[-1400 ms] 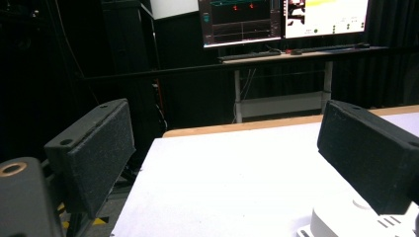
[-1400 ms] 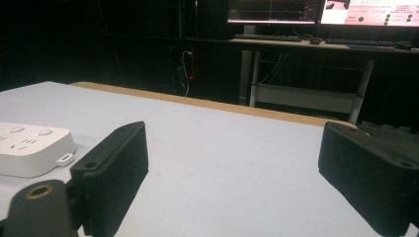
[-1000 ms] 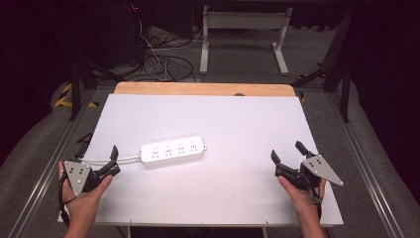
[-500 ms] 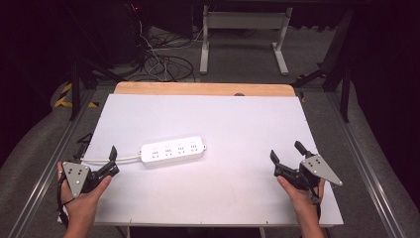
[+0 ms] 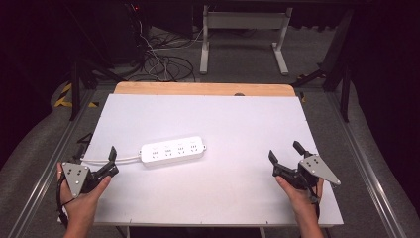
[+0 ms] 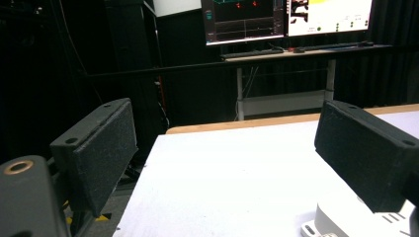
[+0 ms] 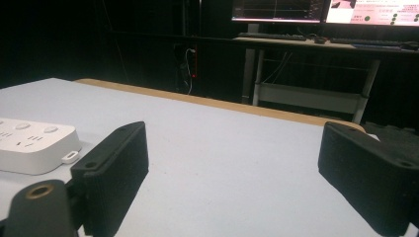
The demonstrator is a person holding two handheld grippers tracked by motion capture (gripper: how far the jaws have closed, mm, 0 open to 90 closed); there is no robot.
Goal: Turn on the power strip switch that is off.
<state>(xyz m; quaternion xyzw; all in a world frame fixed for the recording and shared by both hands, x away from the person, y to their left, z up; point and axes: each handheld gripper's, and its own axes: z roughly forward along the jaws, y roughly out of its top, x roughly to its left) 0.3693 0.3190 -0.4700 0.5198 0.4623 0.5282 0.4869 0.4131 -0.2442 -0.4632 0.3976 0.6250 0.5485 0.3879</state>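
Dark curtains and a tangle of floor cables are surrounding the white table [image 5: 223,119], whose far edge is showing a strip of bare wood. A white power strip [image 5: 172,149] is lying flat on the left half of the sheet, long side running roughly left to right, its white cord [image 5: 119,159] trailing off its left end toward the left gripper [image 5: 110,161]. That gripper is sitting near the table's left front corner with its jaws standing wide apart and nothing between them; in the left gripper view one end of the strip [image 6: 360,222] is peeking out beside one jaw, close but not touching. The right gripper [image 5: 285,157] is resting at the right front of the table, well apart from the strip, its jaws likewise spread and empty; its own view is catching the strip's near end [image 7: 34,143] off to one side.

Judging from this, the work is only starting, and the left gripper is looking like the one best placed to reach. A sound approach would be coming in across the strip's narrow width near one end, so the jaws are straddling the body squarely rather than the cord. Closing slowly would help, since the smooth casing could be sliding on the sheet, and the cord may be dragging the strip askew when lifted.
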